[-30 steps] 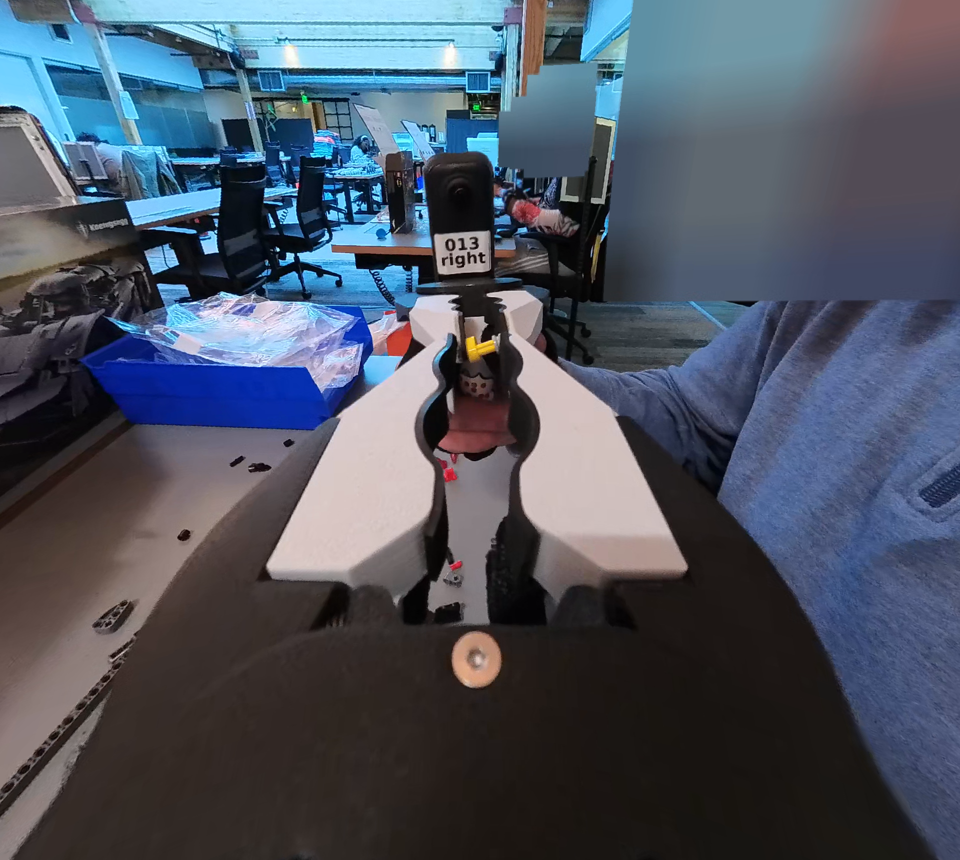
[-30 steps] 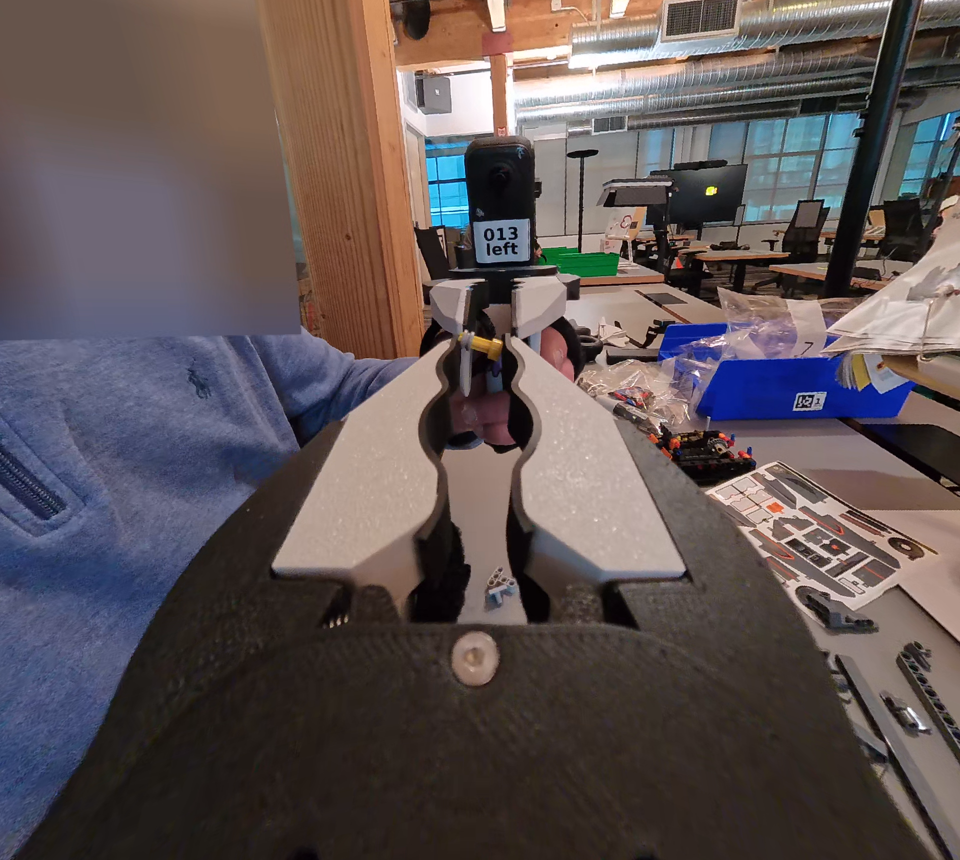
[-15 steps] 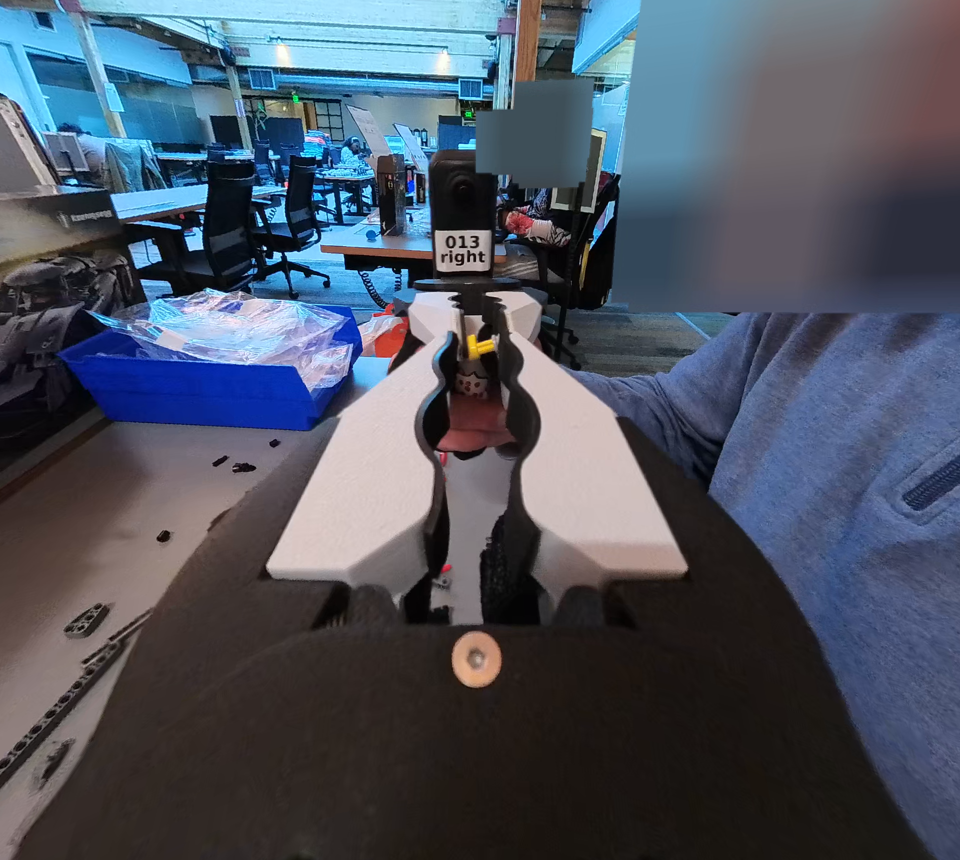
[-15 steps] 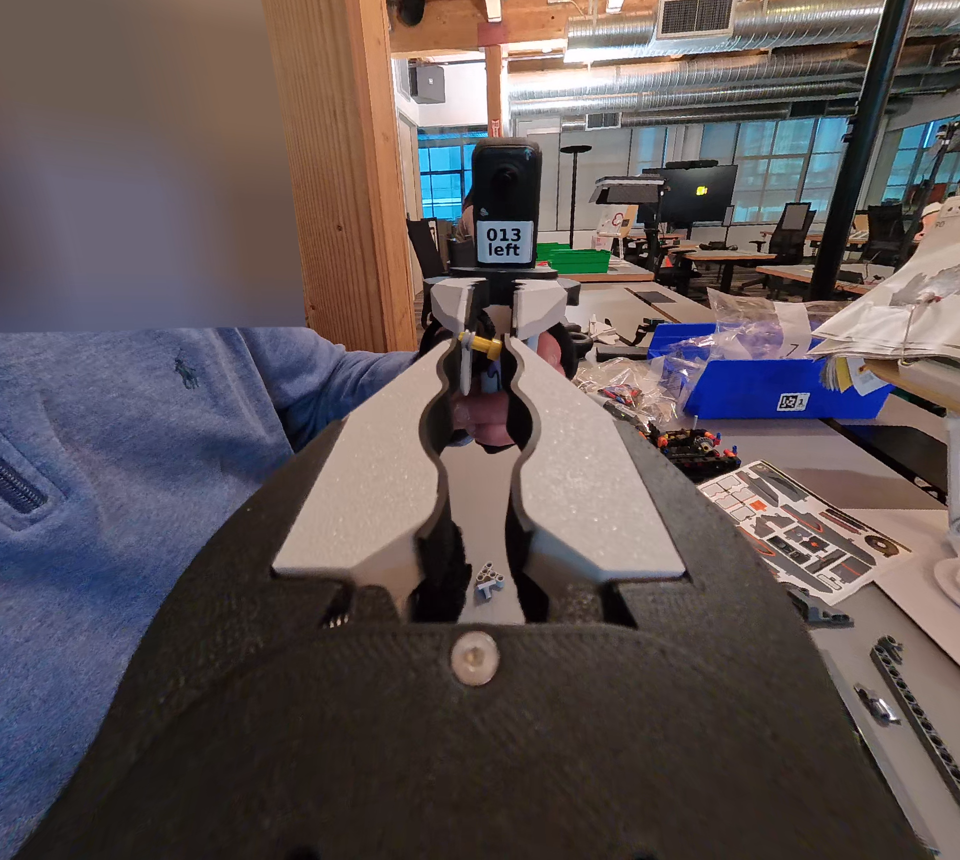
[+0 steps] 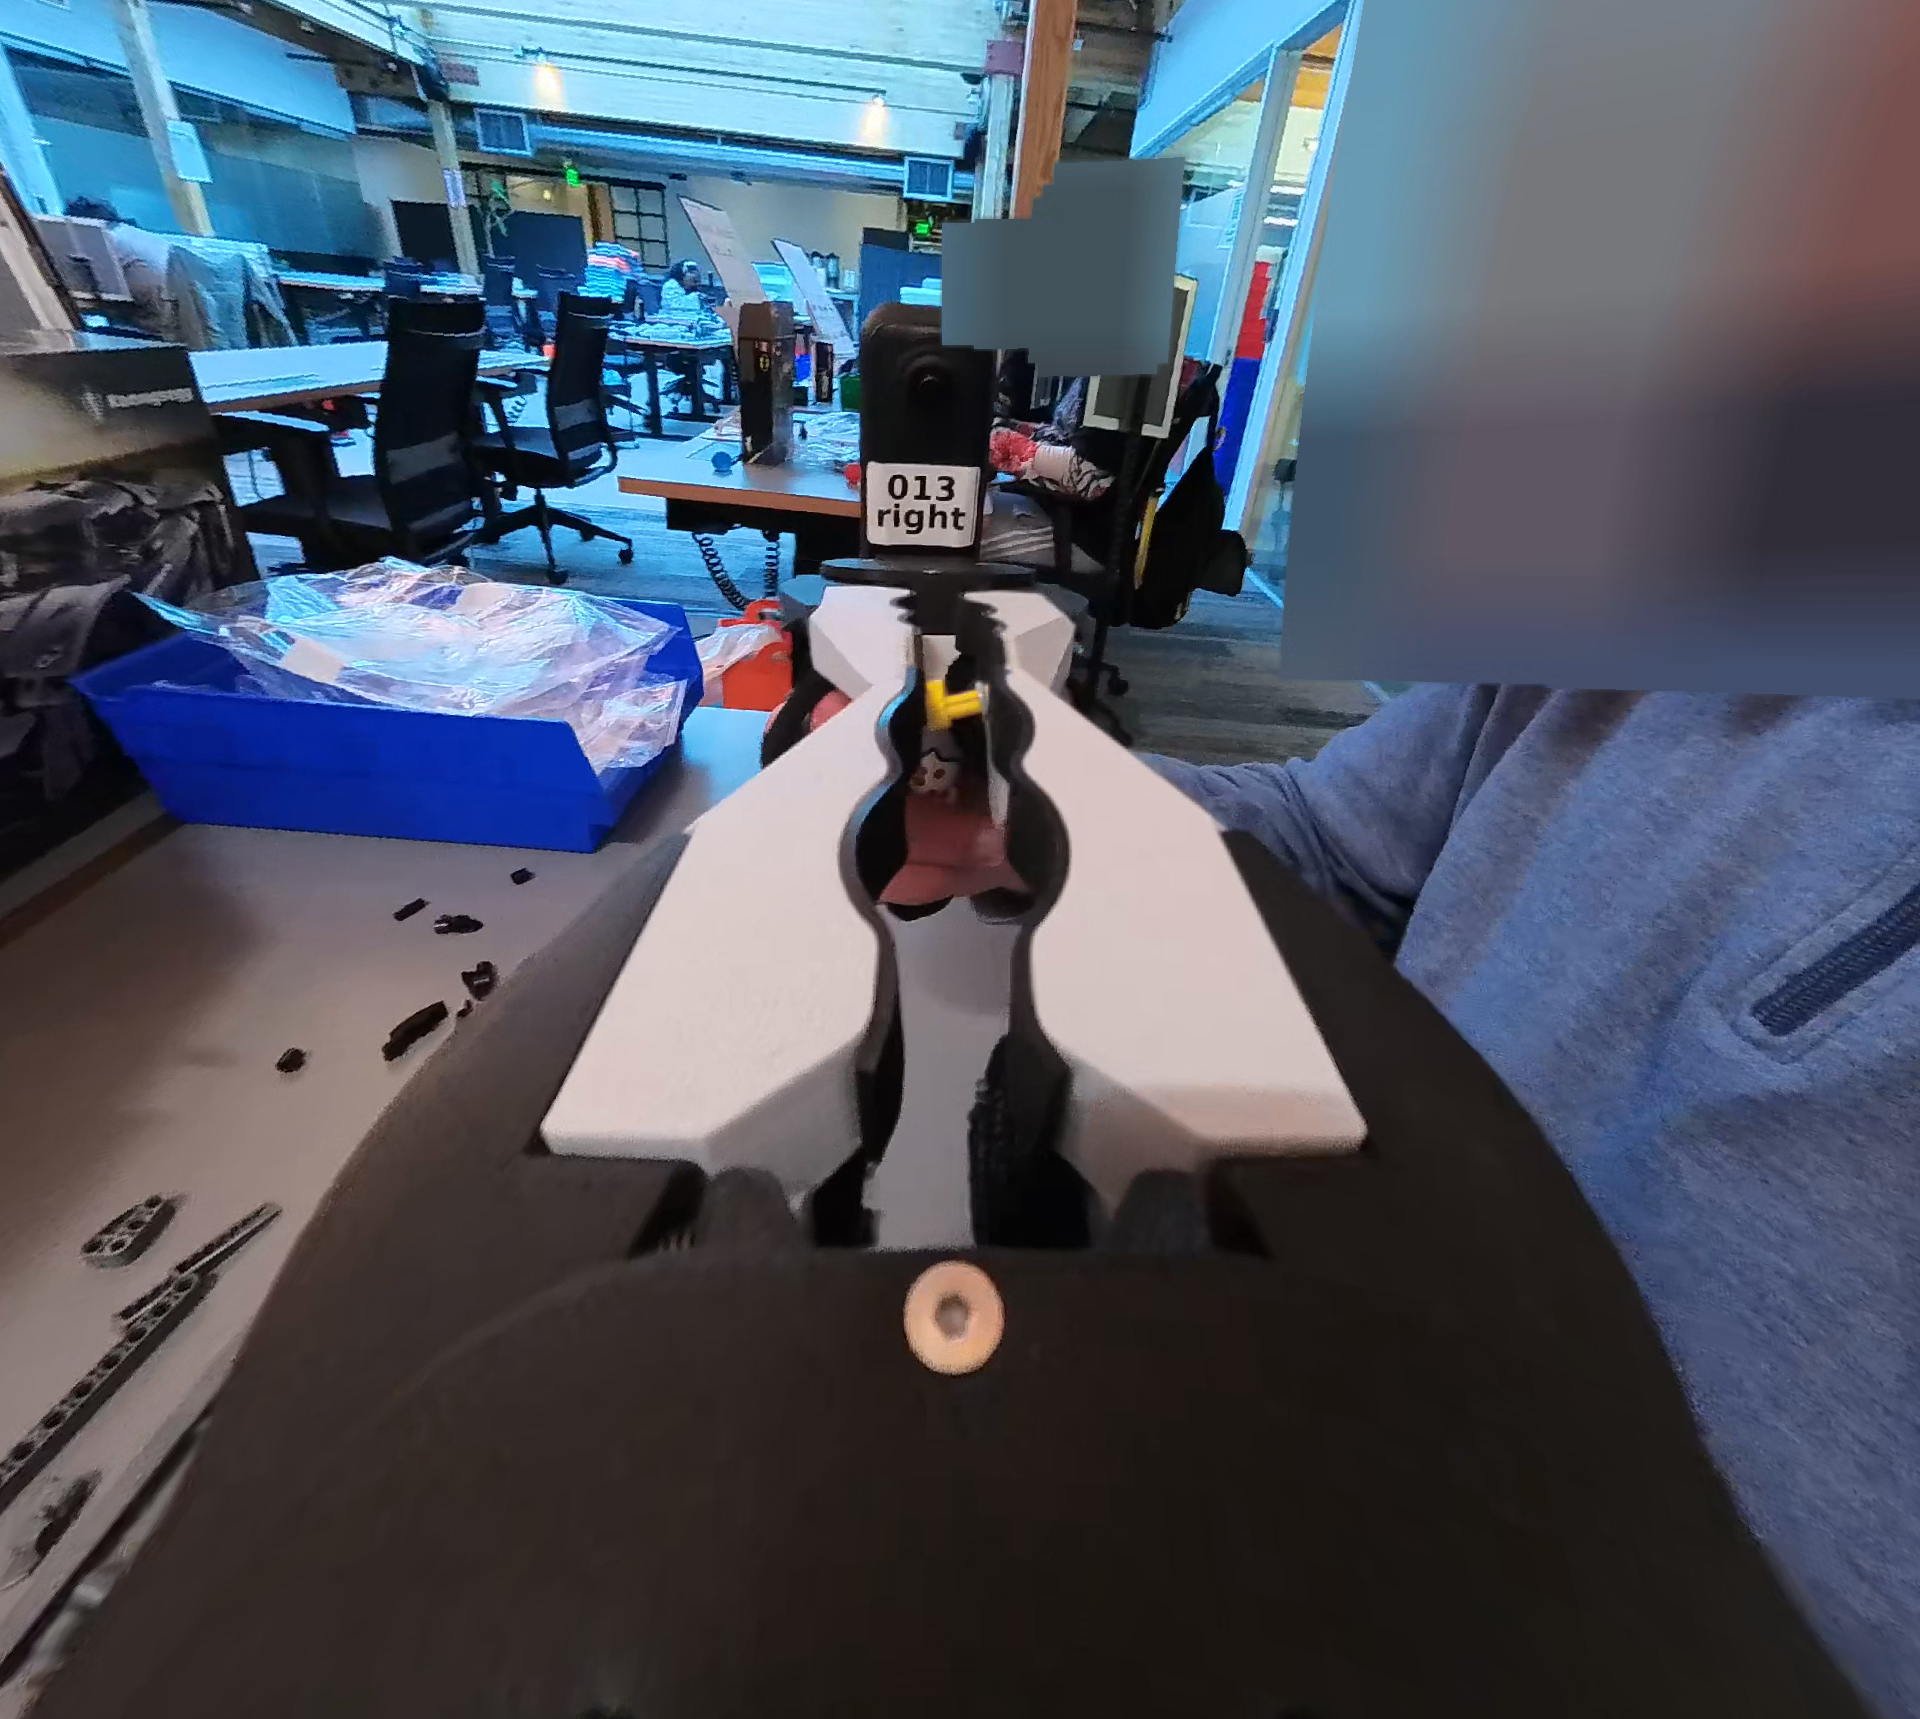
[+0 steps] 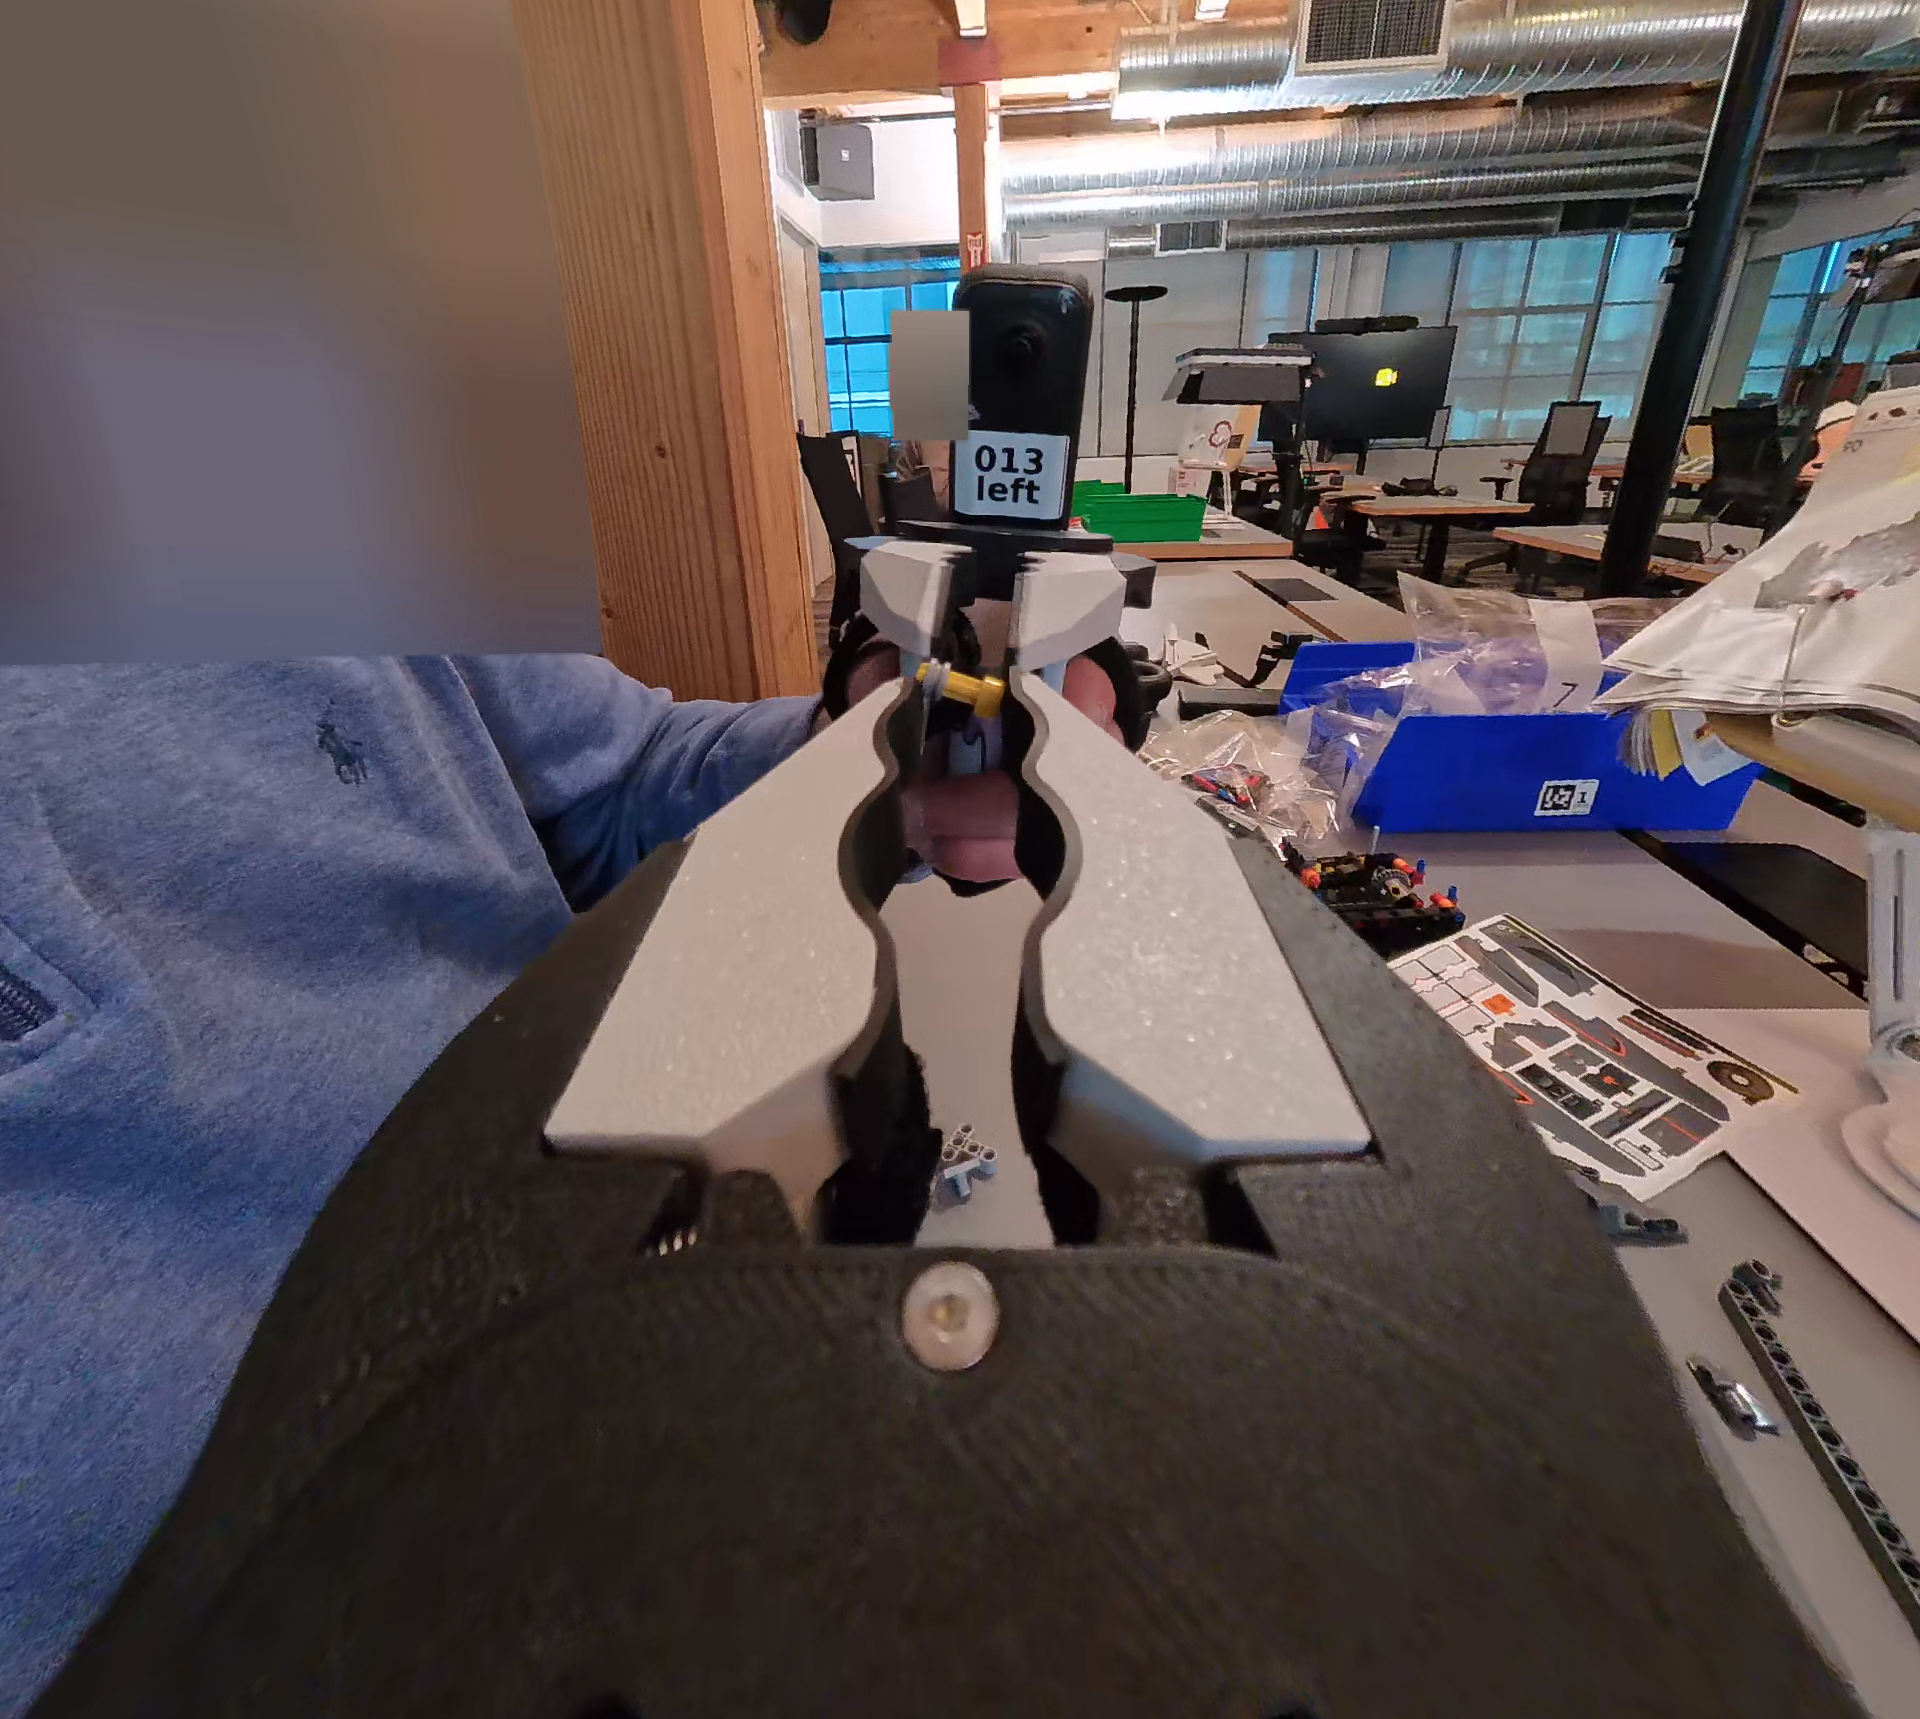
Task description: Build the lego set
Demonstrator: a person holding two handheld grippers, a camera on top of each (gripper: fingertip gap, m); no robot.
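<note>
Fingers: both grippers meet tip to tip in mid-air; right gripper [image 6: 961,693] clamped on the yellow pin [image 6: 966,687], left gripper [image 5: 951,703] closed, on what I cannot tell.
Pin place: between the tips, well above the table [image 6: 1558,900].
Pin axis: lies crosswise, roughly level.
Technique: probably line up the axes, push straight, avoid twisting.

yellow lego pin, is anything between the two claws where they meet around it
Nothing visible stands between them. The small yellow plastic lego pin spans the tips of the right claw and the facing left claw, with only a small grey piece hanging below it.
</note>
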